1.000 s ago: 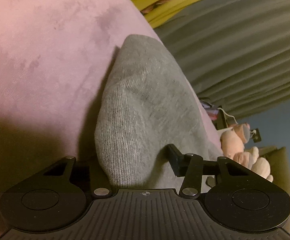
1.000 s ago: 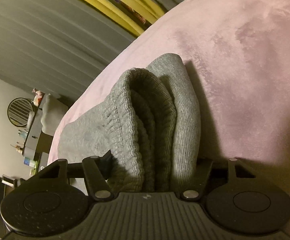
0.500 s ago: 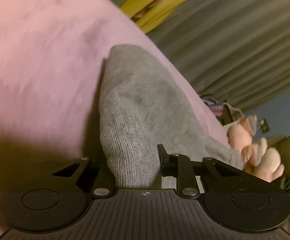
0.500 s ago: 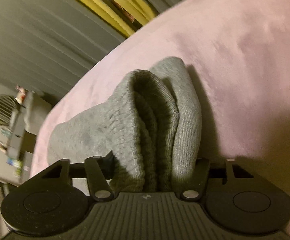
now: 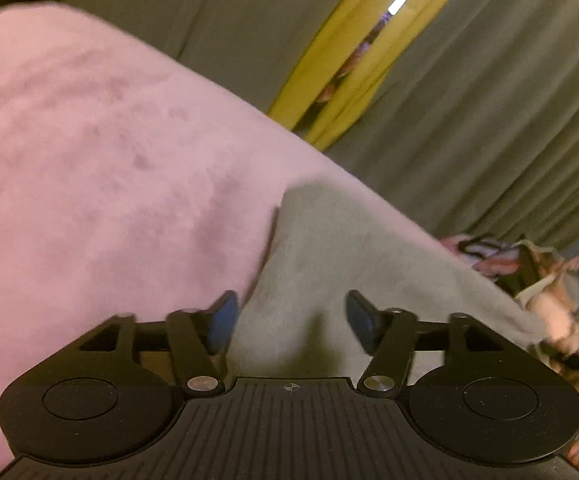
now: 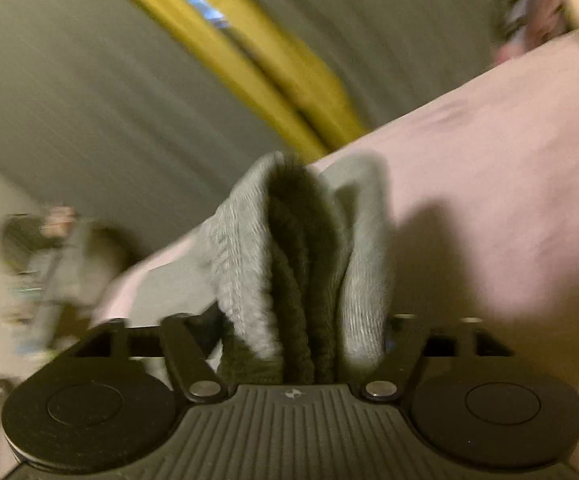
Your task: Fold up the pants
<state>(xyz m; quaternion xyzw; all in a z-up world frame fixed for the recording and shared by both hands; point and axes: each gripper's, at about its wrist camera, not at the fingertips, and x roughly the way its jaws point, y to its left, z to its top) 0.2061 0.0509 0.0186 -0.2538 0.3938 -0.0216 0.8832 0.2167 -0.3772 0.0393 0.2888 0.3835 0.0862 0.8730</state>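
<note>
Now that our left hand-held gripper (image 5: 289,320) has spread its jaws wide and let go, the grey pants (image 5: 329,264) rest folded on the pink bed (image 5: 109,180). Our right hand-held gripper (image 6: 303,332) stays clamped on their ribbed edge; we judge its release comes next.

One pair of grey pants (image 5: 329,248) — two grippers, one pink bedcover (image 5: 89,160) — two yellow curtain strips (image 6: 281,80).

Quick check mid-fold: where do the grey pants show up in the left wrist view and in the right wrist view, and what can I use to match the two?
Left wrist: the grey pants lie low, centre-right, on the pink blanket, between the spread fingers of the left gripper.
Right wrist: pants' bunched ribbed folds stand centre, clamped in the right gripper.
Shared landmark: the yellow curtain, upper middle in both.
</note>
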